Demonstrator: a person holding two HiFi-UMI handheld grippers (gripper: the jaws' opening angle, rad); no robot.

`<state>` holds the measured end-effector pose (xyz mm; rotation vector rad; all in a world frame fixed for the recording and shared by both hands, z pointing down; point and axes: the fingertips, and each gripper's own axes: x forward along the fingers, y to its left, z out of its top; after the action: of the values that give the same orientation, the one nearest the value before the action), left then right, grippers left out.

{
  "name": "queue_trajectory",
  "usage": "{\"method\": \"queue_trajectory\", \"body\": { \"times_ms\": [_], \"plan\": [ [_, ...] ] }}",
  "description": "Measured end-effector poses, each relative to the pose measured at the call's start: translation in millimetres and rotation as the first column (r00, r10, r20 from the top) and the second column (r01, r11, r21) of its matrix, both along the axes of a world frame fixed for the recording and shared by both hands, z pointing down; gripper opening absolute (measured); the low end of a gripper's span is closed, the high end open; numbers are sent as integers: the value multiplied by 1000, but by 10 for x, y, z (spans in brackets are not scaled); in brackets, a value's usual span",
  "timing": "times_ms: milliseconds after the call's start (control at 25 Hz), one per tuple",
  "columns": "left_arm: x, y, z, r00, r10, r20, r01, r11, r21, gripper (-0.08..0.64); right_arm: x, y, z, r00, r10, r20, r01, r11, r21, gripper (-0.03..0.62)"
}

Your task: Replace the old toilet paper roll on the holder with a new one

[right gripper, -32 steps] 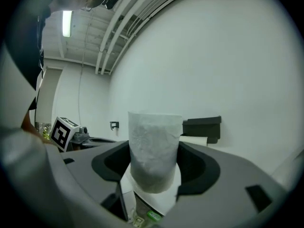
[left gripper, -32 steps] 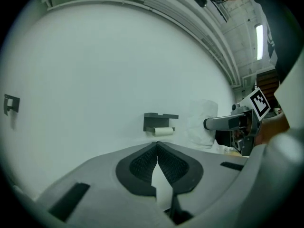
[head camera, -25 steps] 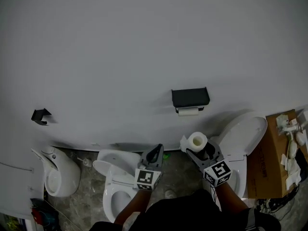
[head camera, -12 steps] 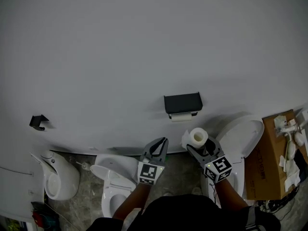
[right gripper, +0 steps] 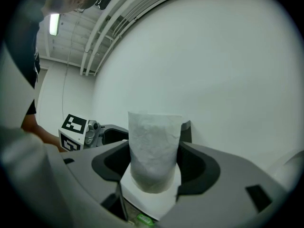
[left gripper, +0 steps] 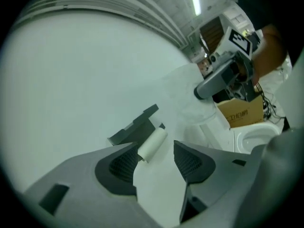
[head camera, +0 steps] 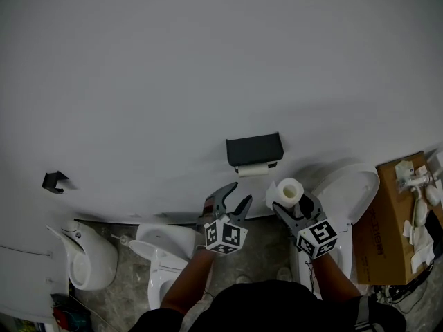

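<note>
A black holder [head camera: 254,149] is fixed to the white wall, with the thin old roll [head camera: 252,169] hanging under its cover. My left gripper [head camera: 232,200] is just below and left of it; its jaws are opening and nothing is between them. In the left gripper view the old roll [left gripper: 153,144] and the holder [left gripper: 135,127] show beyond my left gripper [left gripper: 154,163], apart from the pads. My right gripper [head camera: 291,203] is shut on a full new roll [head camera: 287,192], held upright to the right of the holder. The new roll [right gripper: 154,148] fills my right gripper [right gripper: 154,167].
A white toilet with its lid raised [head camera: 349,196] stands under my right hand. A second toilet [head camera: 166,254] and a white fixture [head camera: 86,254] stand lower left. A cardboard box [head camera: 391,220] with white parts is at the right. A small black bracket [head camera: 55,180] is on the wall at the left.
My left gripper has rolled, moved right towards the holder and gone from shut to open. My right gripper has carried the new roll a little closer to the holder.
</note>
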<state>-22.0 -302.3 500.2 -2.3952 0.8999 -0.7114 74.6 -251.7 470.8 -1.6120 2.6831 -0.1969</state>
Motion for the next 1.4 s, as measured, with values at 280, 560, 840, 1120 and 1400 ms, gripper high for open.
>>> {"method": "queue_trajectory", "body": {
  "times_ms": [280, 560, 840, 1120, 1400],
  "plan": [
    [275, -231, 178, 949, -14, 314, -33, 989, 145, 281, 114, 7, 51, 1000, -9, 11, 9, 1000, -5, 291],
    [468, -523, 410, 871, -52, 489, -63, 975, 215, 295, 323, 16, 119, 999, -16, -48, 15, 1000, -15, 291],
    [557, -678, 443, 851, -104, 515, -23, 972, 235, 295, 468, 56, 213, 999, -10, -37, 8, 999, -33, 291],
    [605, -709, 424, 826, -131, 548, -53, 951, 306, 172, 441, 42, 214, 1000, -18, -18, 17, 999, -36, 291],
    [597, -732, 417, 826, -148, 544, -45, 945, 325, 169, 440, 48, 242, 1000, -17, -22, 16, 999, -39, 291]
  ]
}}
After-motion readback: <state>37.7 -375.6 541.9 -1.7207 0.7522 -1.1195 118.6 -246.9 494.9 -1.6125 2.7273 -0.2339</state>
